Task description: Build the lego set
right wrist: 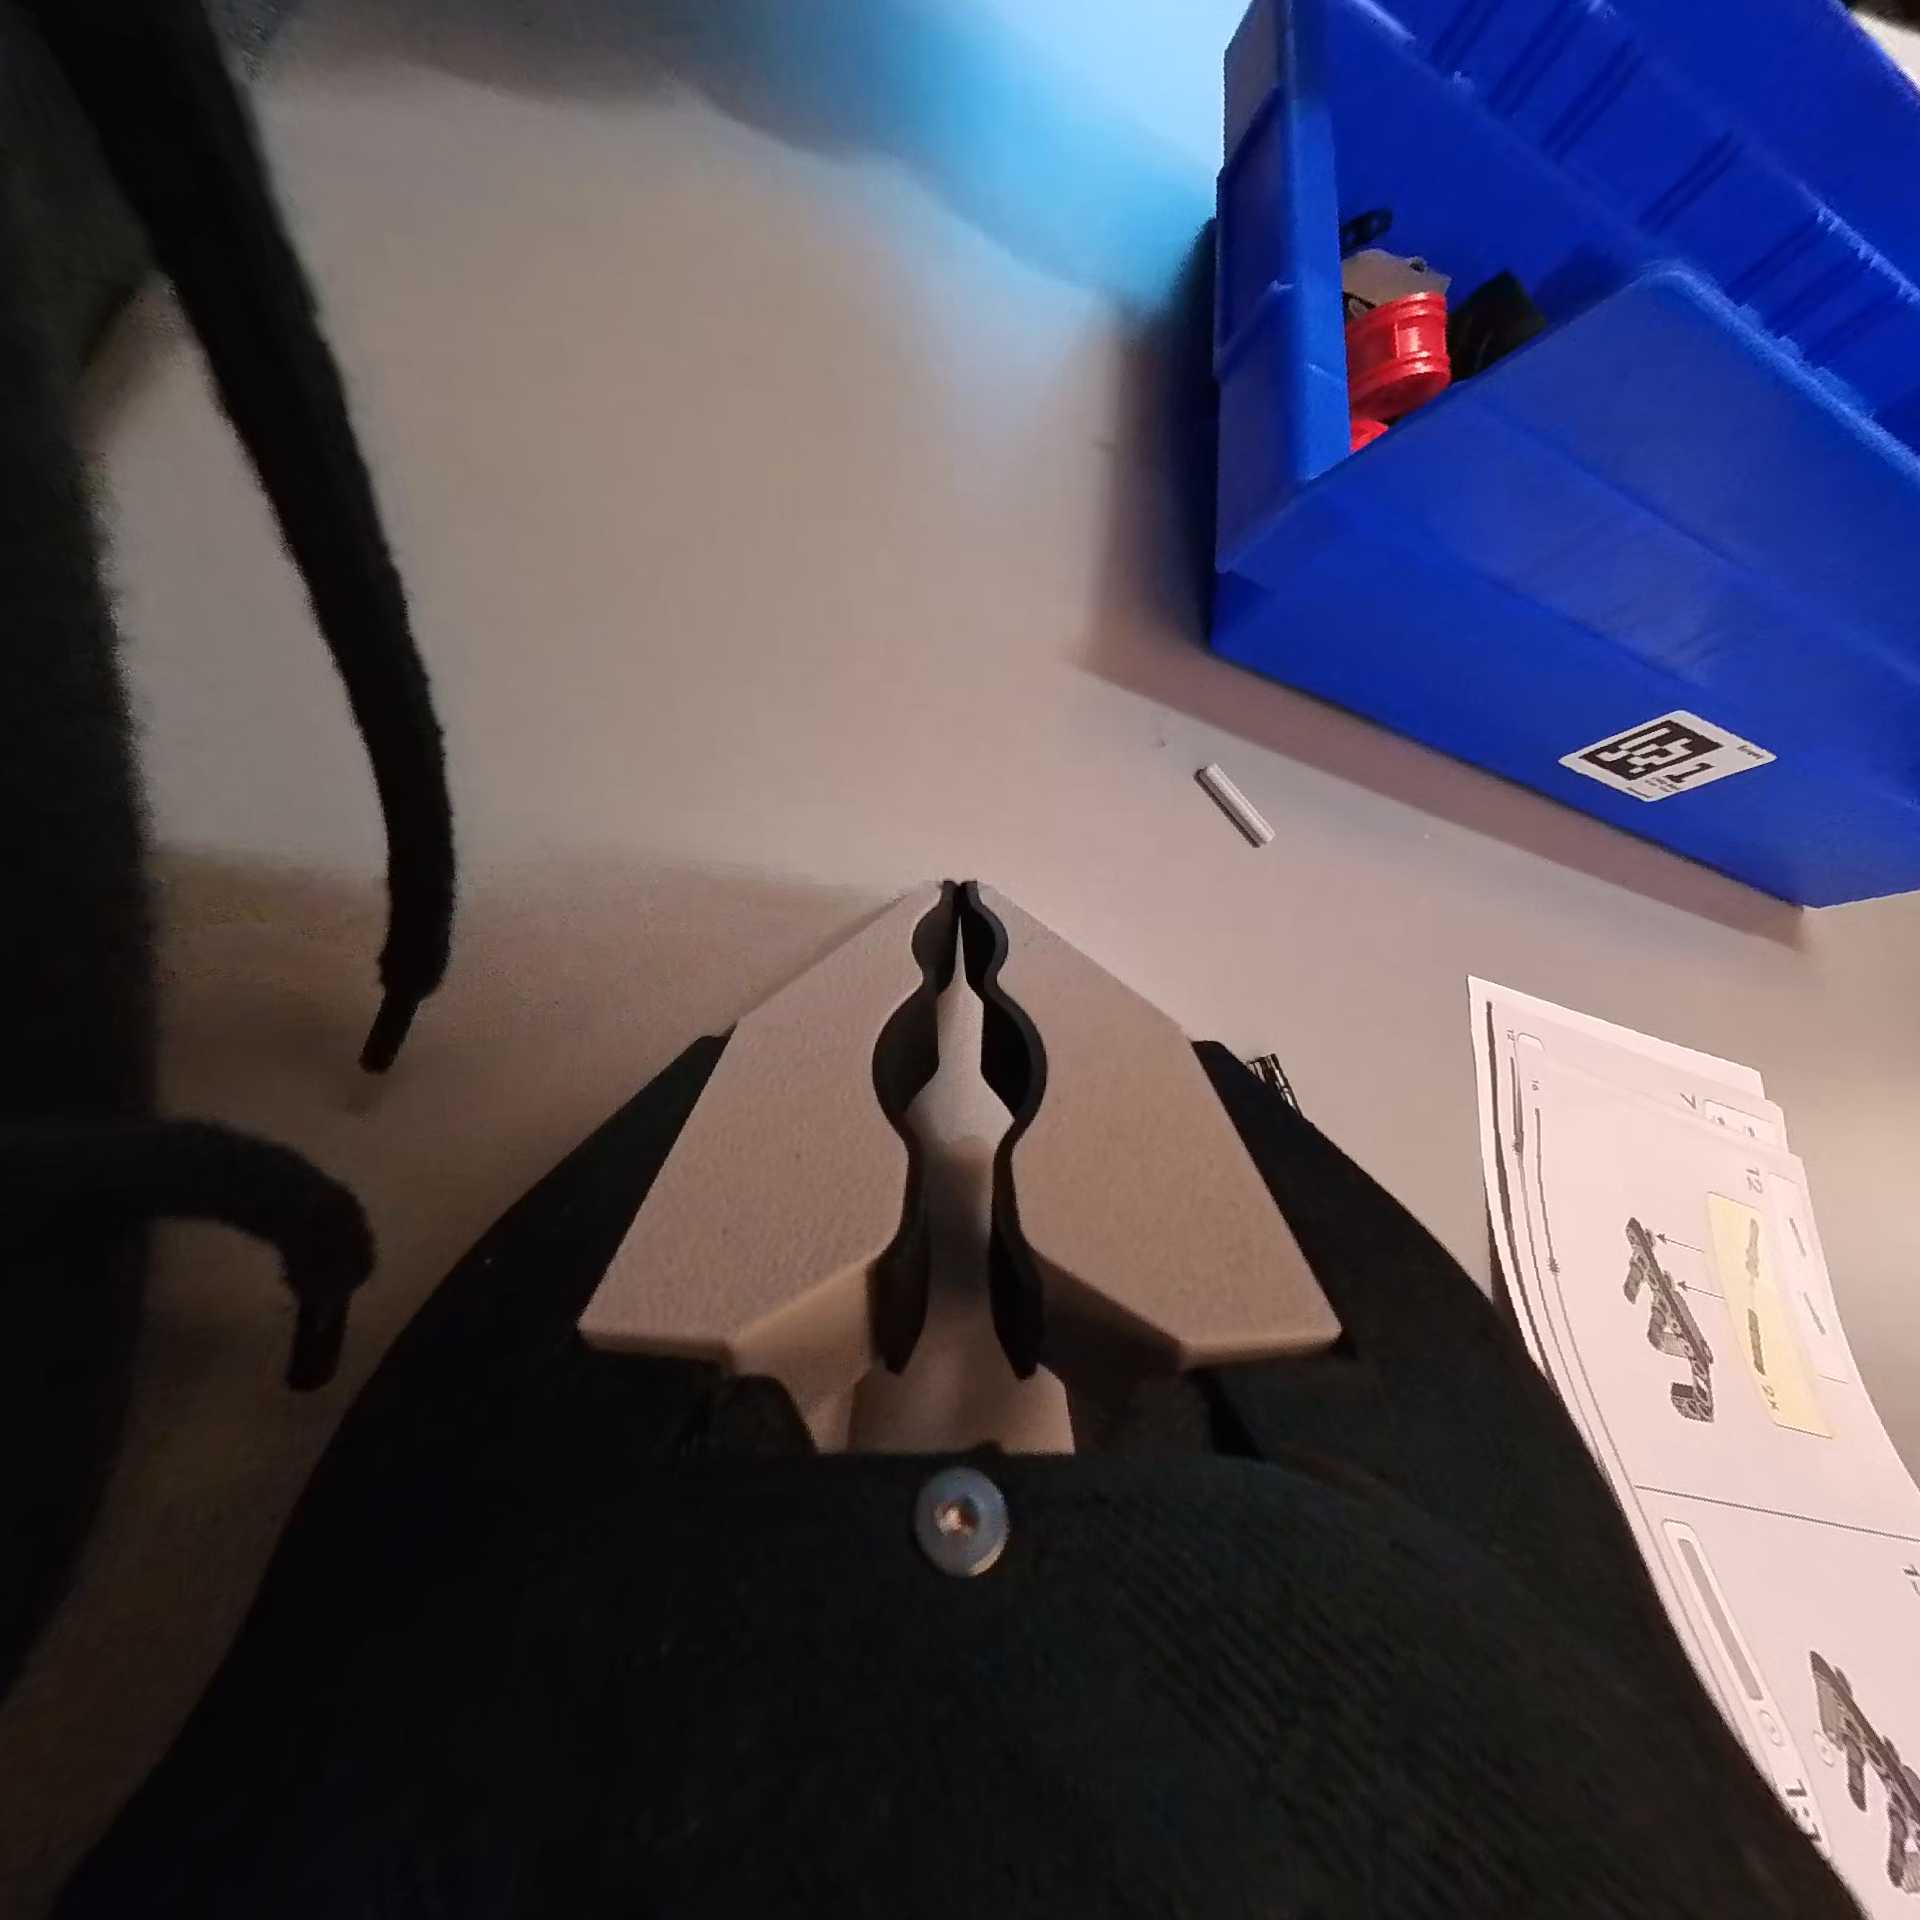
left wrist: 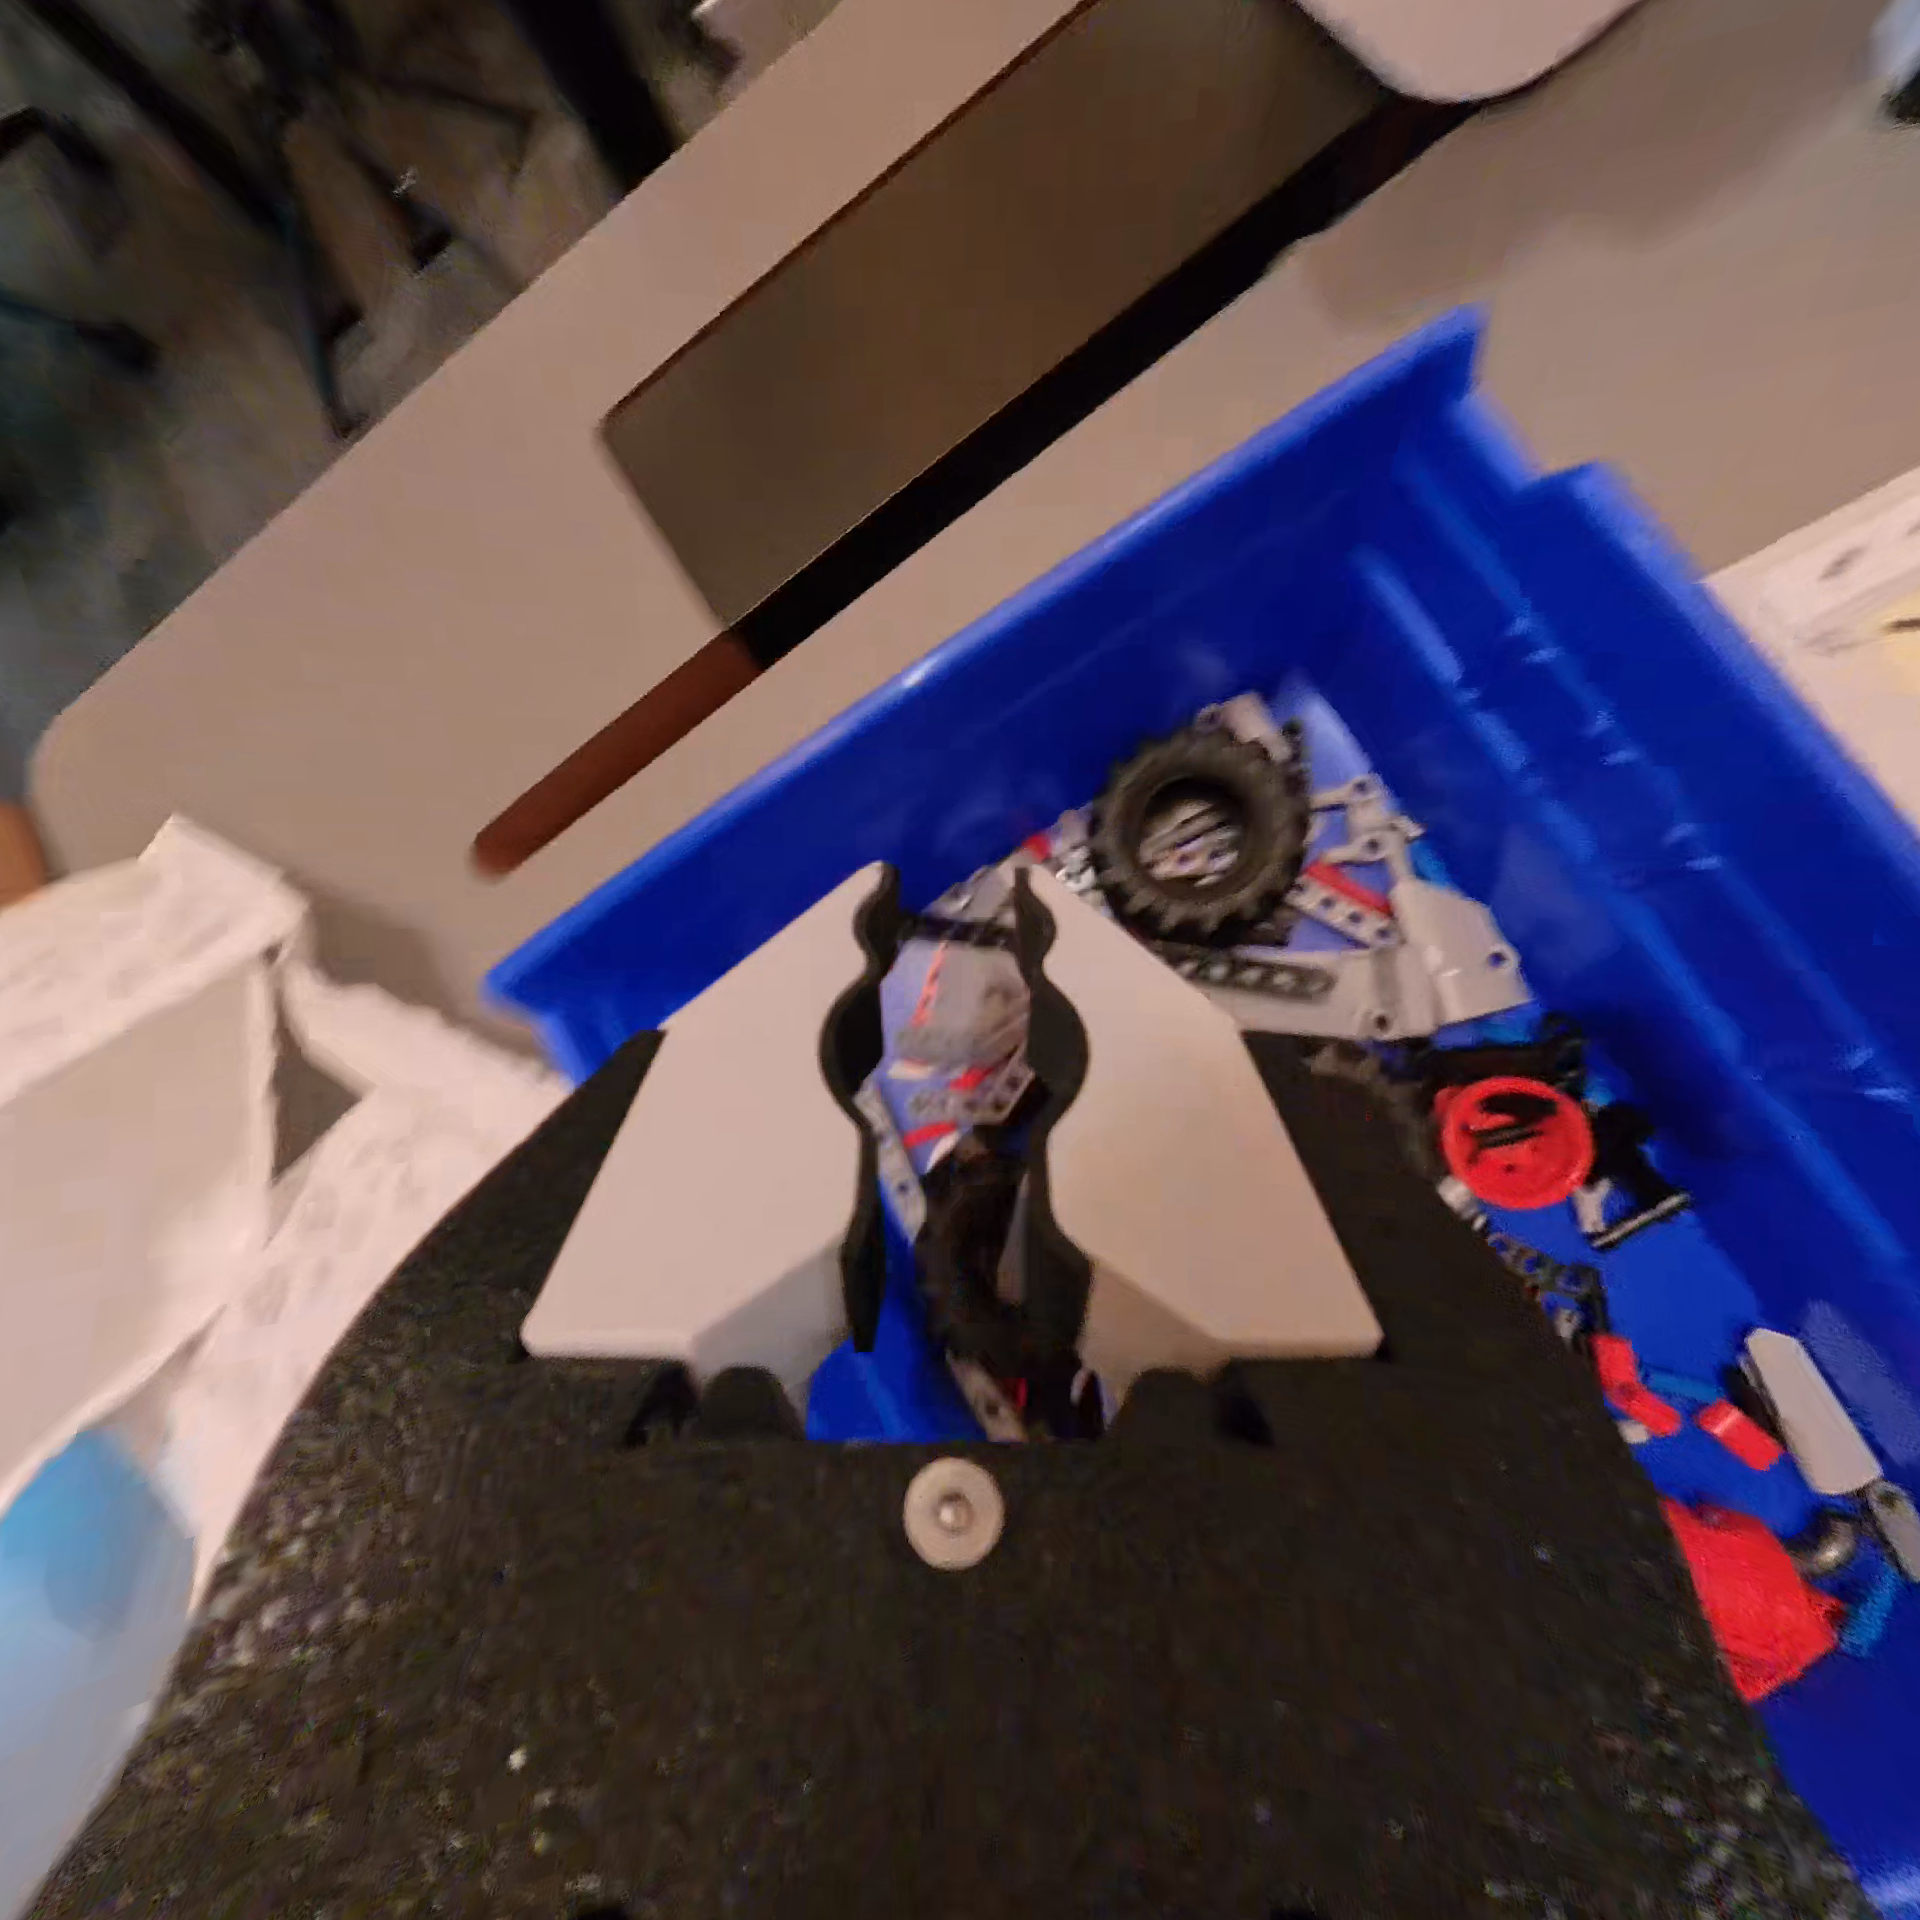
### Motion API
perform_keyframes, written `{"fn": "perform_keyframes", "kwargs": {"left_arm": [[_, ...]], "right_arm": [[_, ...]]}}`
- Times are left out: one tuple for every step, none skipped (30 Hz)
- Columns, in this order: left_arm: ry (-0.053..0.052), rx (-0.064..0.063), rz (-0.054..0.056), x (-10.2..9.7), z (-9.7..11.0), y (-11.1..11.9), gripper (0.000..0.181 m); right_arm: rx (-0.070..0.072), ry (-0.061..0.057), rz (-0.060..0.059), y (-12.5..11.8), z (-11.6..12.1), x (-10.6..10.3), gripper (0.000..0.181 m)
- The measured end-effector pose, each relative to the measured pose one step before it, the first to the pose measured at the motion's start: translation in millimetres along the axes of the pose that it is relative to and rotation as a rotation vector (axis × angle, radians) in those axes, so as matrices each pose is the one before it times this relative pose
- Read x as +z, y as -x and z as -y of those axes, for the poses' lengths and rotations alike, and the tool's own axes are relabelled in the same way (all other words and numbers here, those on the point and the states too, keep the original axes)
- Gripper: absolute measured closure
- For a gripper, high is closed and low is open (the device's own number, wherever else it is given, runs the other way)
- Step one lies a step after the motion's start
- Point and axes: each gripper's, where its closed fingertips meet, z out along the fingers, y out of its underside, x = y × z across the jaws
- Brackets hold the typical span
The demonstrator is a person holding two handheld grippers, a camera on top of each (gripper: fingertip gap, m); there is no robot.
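The left tongs (left wrist: 956, 935) hang over the blue bin (left wrist: 1039, 644), a little spread, with nothing clearly between them, probably to choose a piece; a black tyre (left wrist: 1195, 842) lies just beyond their tips. The right tongs (right wrist: 958, 896) are pressed together and empty above the tabletop (right wrist: 727, 520). The instruction sheet (right wrist: 1683, 1299) lies to their right for reading, and a small grey rod (right wrist: 1234, 804) lies ahead-right.

The right tool (right wrist: 958, 896) hangs over the grey surface (right wrist: 727, 520), its tips meeting with nothing between them. A small grey lego axle (right wrist: 1233, 804) lies just beside the blue bin (right wrist: 1558, 582); an instruction booklet (right wrist: 1704, 1351) lies nearby.
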Motion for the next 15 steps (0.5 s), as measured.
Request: {"fn": "perform_keyframes", "kwargs": {"left_arm": [[-0.0093,0.0416,-0.0421,7.49,6.38,-9.74,0.156],[-0.0023,0.0470,-0.0299,8.54,4.56,-8.42,0.152],[0.0092,0.0398,-0.0255,9.04,2.04,-7.92,0.148],[0.0177,0.0323,-0.0302,9.23,0.35,-8.57,0.143],[0.0201,0.0323,-0.0335,9.38,-1.23,-8.90,0.141],[0.0190,0.0319,-0.0233,9.26,-2.27,-7.03,0.142],[0.0078,0.0165,0.0040,7.94,-1.40,-2.27,0.154],[0.0015,0.0027,0.0218,4.81,-1.24,1.28,0.158],[0.0083,0.0051,0.0159,1.84,-3.21,1.04,0.155],[0.0207,0.0137,-0.0021,-1.00,-5.60,-1.06,0.152],[0.0415,0.0125,-0.0093,-1.55,-9.04,-1.78,0.154],[0.0455,0.0014,-0.0049,-0.96,-9.80,-0.77,0.160],[0.0307,-0.0150,0.0053,-1.08,-7.65,0.98,0.160],[0.0242,-0.0252,0.0058,-1.93,-6.35,1.53,0.161],[0.0337,-0.0196,0.0086,-2.96,-7.56,1.97,0.161]], "right_arm": [[-0.0011,-0.0001,-0.0010,0.02,0.02,0.02,0.181],[-0.0035,-0.0005,-0.0027,0.12,0.08,-0.08,0.181],[-0.0028,-0.0004,-0.0021,0.00,0.08,-0.09,0.181],[0.0011,0.0001,0.0007,0.05,-0.03,0.06,0.181],[0.0034,0.0004,0.0024,-0.04,-0.06,0.02,0.181],[0.0023,0.0003,0.0018,0.00,0.00,0.11,0.181],[0.0009,0.0001,0.0011,-0.03,-0.01,-0.02,0.181],[0.0020,0.0002,0.0015,0.06,0.02,0.05,0.181],[0.0018,0.0003,0.0014,-0.05,-0.04,0.03,0.181],[0.0005,0.0000,0.0007,0.05,-0.06,-0.02,0.181],[0.0014,0.0002,0.0013,-0.01,0.02,0.05,0.181],[0.0029,0.0004,0.0022,0.02,-0.07,0.09,0.181],[0.0025,0.0003,0.0021,-0.07,0.01,0.03,0.181],[0.0005,0.0001,0.0005,0.03,-0.07,-0.02,0.181],[-0.0011,-0.0001,-0.0007,0.03,0.08,-0.04,0.181]]}}
